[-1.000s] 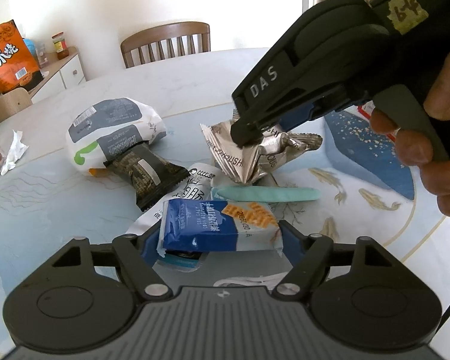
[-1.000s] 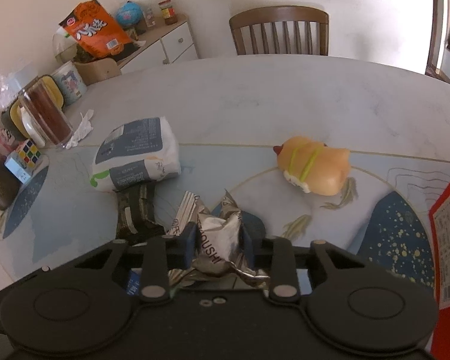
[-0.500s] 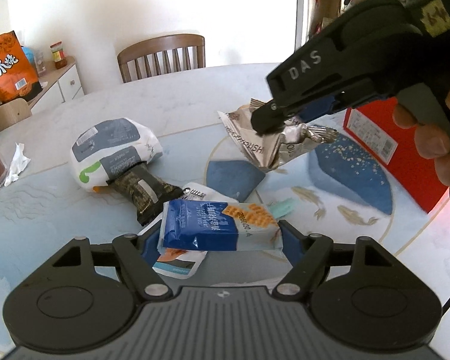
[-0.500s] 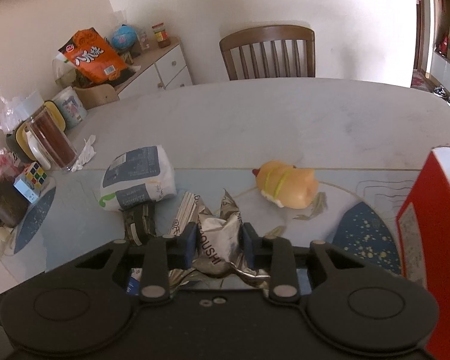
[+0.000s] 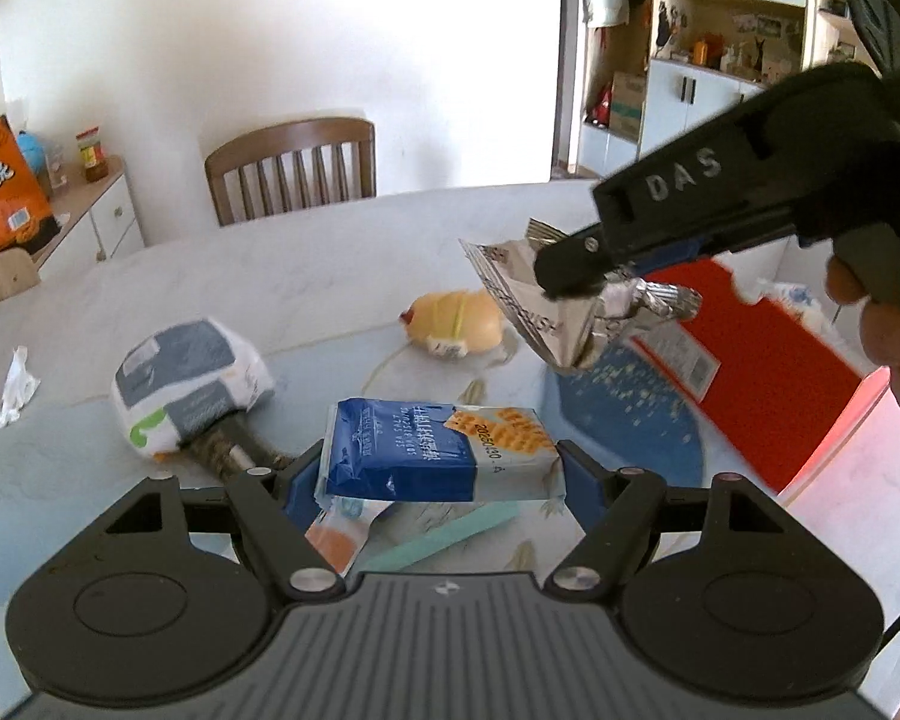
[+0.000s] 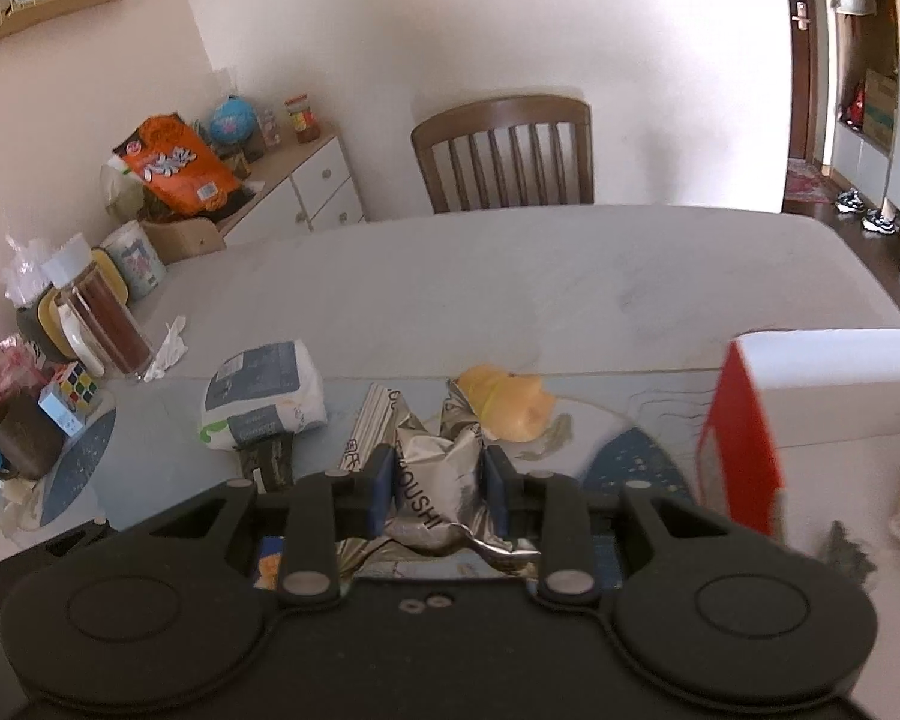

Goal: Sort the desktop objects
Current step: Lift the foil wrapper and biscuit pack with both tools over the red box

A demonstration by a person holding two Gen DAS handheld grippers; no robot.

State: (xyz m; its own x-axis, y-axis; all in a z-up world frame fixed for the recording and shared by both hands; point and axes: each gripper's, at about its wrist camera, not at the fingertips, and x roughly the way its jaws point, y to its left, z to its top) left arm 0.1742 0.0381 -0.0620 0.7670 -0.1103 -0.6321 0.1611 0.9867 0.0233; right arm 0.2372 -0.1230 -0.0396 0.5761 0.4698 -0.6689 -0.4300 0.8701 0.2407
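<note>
My left gripper (image 5: 441, 468) is shut on a blue and orange cracker packet (image 5: 432, 450) and holds it above the table. My right gripper (image 6: 435, 480) is shut on a crumpled silver snack wrapper (image 6: 438, 474) and holds it in the air; in the left wrist view the wrapper (image 5: 561, 312) hangs from the right gripper (image 5: 576, 282) above the red box (image 5: 750, 360). A white and grey pouch (image 5: 192, 384), a dark packet (image 5: 222, 450), a yellow toy (image 5: 456, 324) and a teal stick (image 5: 450, 534) lie on the table.
The open red box (image 6: 744, 438) stands at the table's right side. A jar (image 6: 108, 324), a puzzle cube (image 6: 72, 390) and a dark mug (image 6: 24, 444) stand at the left edge. A wooden chair (image 6: 504, 150) is at the far side.
Both grippers have risen with their loads. The right gripper has carried the silver wrapper to the right, over the red box. The yellow toy has come into the left wrist view.
</note>
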